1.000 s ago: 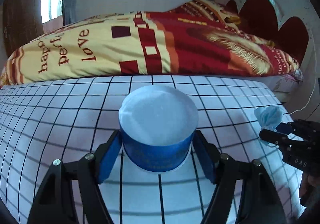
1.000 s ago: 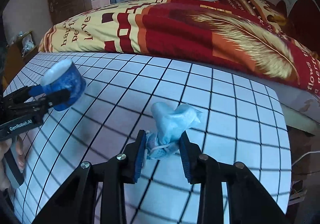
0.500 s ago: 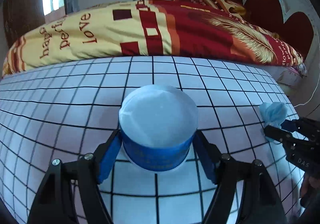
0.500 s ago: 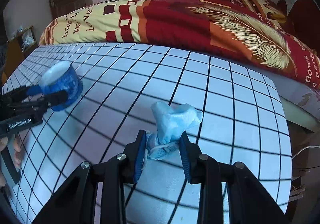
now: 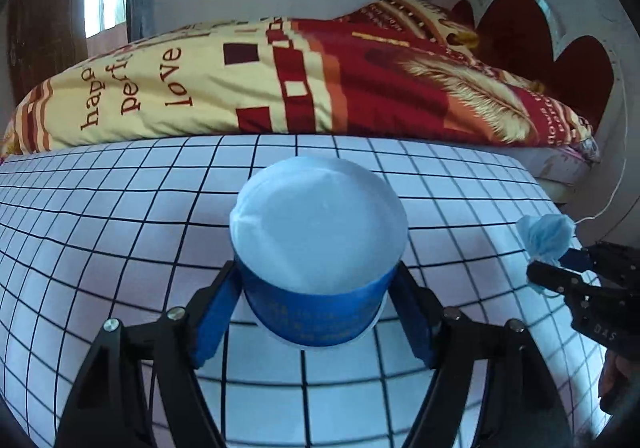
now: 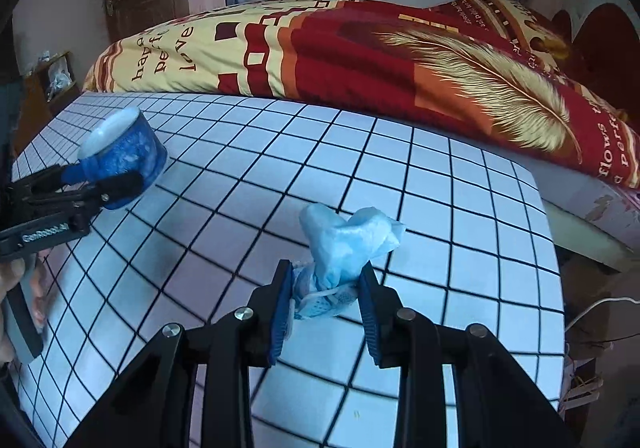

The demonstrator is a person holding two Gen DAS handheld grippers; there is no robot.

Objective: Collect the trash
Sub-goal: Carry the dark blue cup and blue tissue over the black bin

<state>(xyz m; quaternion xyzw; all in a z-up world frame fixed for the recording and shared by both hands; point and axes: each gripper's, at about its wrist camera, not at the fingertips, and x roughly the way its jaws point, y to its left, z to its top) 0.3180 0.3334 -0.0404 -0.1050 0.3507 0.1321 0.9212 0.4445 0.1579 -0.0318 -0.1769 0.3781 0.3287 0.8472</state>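
Note:
A blue paper cup [image 5: 320, 268] with a white inside sits tilted between the blue pads of my left gripper [image 5: 316, 288], which is shut on its sides above the checked table. The right wrist view shows the same cup [image 6: 124, 152] and left gripper [image 6: 100, 184] at the far left. My right gripper [image 6: 326, 288] is shut on a crumpled light-blue face mask [image 6: 344, 244], held over the table's right half. At the right edge of the left wrist view the mask [image 5: 546, 238] and right gripper [image 5: 560, 268] appear again.
A white tablecloth with a black grid [image 6: 360, 152] covers the table. Behind it lies a bed with a red and yellow quilt [image 5: 320, 80]. The table's right edge [image 6: 556, 248] drops to a floor with cables. A hand [image 6: 16, 288] grips the left tool.
Both views shifted slightly against the bed and table, swaying a little. The cup and the mask stay held as before.

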